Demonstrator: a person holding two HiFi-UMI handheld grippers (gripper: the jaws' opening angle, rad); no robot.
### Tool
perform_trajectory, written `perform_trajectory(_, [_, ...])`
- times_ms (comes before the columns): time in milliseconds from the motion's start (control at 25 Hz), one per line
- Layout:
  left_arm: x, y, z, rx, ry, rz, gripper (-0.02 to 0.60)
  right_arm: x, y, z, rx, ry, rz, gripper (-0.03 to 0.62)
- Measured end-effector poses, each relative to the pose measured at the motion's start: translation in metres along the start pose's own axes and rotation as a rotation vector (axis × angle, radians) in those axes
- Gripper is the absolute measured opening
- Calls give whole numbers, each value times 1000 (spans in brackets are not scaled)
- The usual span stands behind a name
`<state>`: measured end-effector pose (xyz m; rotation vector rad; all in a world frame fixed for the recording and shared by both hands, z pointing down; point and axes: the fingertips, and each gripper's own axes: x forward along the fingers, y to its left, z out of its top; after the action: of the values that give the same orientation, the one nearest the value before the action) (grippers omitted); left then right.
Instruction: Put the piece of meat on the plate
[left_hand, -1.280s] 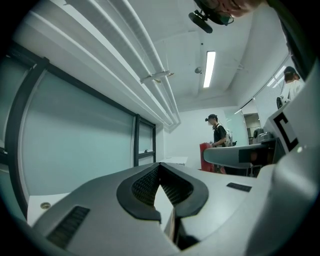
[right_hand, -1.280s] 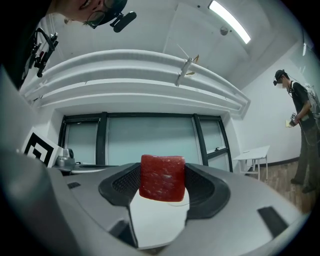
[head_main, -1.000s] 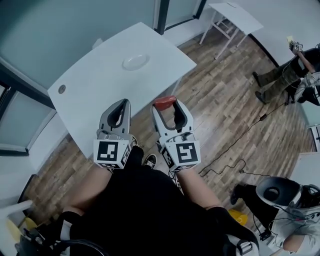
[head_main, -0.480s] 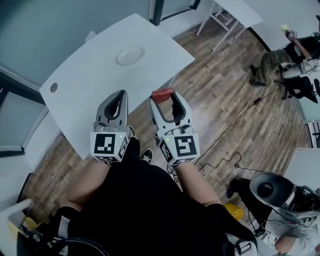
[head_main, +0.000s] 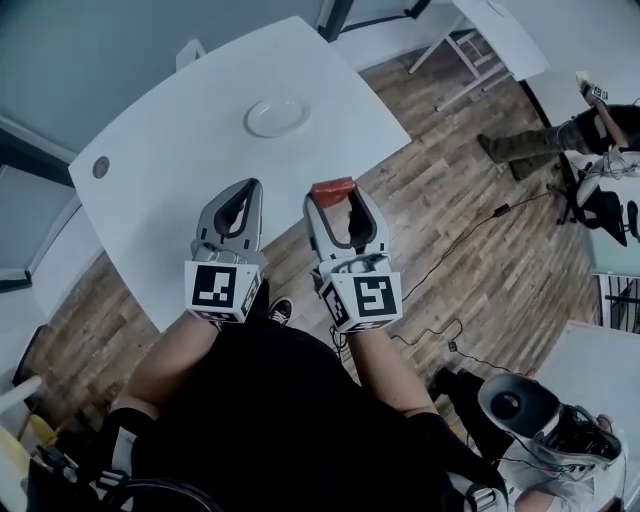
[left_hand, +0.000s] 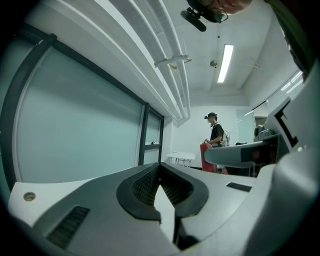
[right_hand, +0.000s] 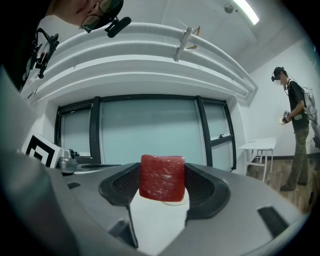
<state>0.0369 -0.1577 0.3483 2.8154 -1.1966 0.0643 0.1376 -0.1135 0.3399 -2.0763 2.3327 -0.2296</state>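
Note:
A red block of meat (head_main: 332, 189) (right_hand: 162, 178) is clamped at the tips of my right gripper (head_main: 334, 194) (right_hand: 161, 184), held in the air just off the near edge of the white table (head_main: 180, 190). A small white plate (head_main: 276, 117) lies on that table, farther away and a little left of the meat. My left gripper (head_main: 247, 190) (left_hand: 160, 170) is shut with nothing in it and hovers over the table's near edge, beside the right one. The right gripper shows in the left gripper view with the meat (left_hand: 205, 158) at its tip.
A round grey cap (head_main: 100, 166) sits in the table at its left end. A second white table (head_main: 497, 30) stands at the back right. Wooden floor with a black cable (head_main: 470, 240) lies to the right. People stand and sit at the right (head_main: 560, 140), (head_main: 540, 420).
Both grippers have stayed side by side with the meat still gripped. The table and plate have shifted a little in the head view as the head moved.

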Motion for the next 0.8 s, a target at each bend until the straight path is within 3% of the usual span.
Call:
perform_trajectory(320, [43, 54, 2, -40, -8, 9, 3, 66, 7, 8, -38, 18, 15, 276])
perform_trajectory(800, [75, 79, -12, -24, 45, 8, 3, 122, -3, 1, -53, 47, 40, 276])
